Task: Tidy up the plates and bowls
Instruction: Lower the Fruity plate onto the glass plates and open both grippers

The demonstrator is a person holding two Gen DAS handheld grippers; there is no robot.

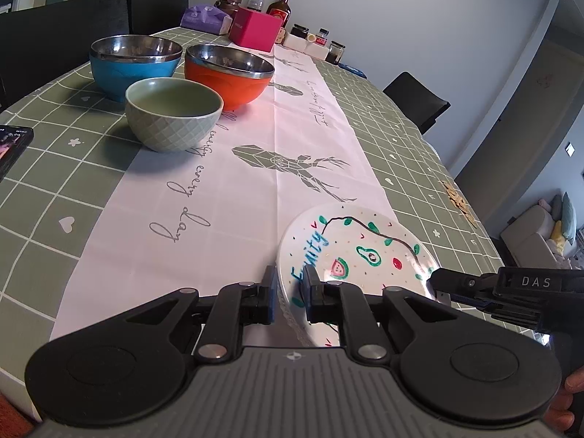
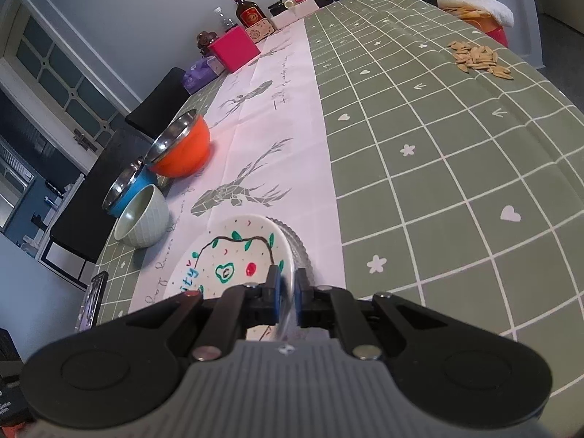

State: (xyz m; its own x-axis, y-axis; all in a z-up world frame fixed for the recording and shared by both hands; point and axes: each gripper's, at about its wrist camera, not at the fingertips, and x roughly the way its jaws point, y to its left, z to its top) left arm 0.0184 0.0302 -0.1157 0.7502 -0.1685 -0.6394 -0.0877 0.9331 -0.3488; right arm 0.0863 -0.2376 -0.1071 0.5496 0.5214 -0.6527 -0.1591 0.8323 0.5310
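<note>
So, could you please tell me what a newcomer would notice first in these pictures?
First, the painted plate at the near end of the white runner, gripped at its rim by both grippers: the left gripper on one side, the right gripper on the other. Next, three bowls clustered farther back on the left: a blue bowl, an orange bowl and a green bowl.

The plate (image 1: 365, 252), lower centre, is glossy glazed ceramic. The orange bowl (image 1: 233, 73) and blue bowl (image 1: 131, 62), upper left, have polished metal liners. The green bowl (image 1: 171, 116) is matt, quilted ceramic. The tablecloth (image 1: 383, 127) looks smooth.
</note>
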